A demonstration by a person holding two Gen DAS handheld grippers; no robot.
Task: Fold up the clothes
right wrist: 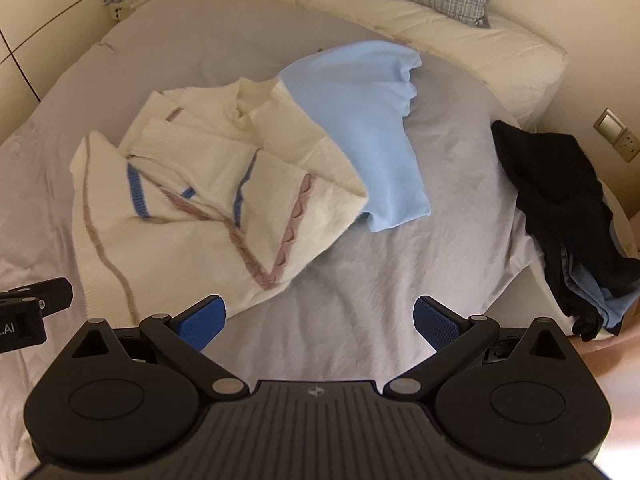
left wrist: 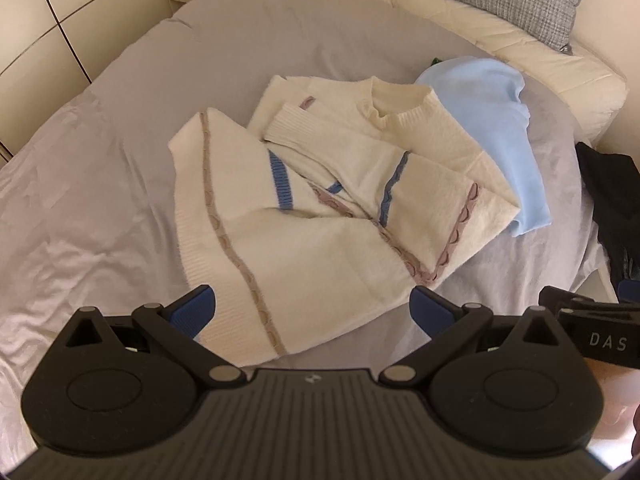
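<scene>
Grey bed (left wrist: 120, 208): cream sweater (left wrist: 304, 216) lies half-folded at center, blue top (left wrist: 496, 128) at its 2 o'clock, likely queued. We hold left gripper (left wrist: 312, 312) and right gripper (right wrist: 320, 320) spread, empty, hovering near its hem, probably before the next fold.

A: What do we record for the left gripper (left wrist: 312, 308)?

B: We note a matte black body with a ribbed central deck carrying a small silver emblem. Two round black housings flank it, each with a raised disc. Black linkage arms pivot on silver pins. The fingertips (left wrist: 196, 306) wear blue pads.

A: And the right gripper (right wrist: 320, 316)?

B: We find the same build: ribbed deck, emblem, silver pivot pins, triangular cut-outs in the outer links, blue pads with a fine grid texture (right wrist: 436, 320). Seen from the left wrist camera, its side shows white lettering "DAS".
</scene>
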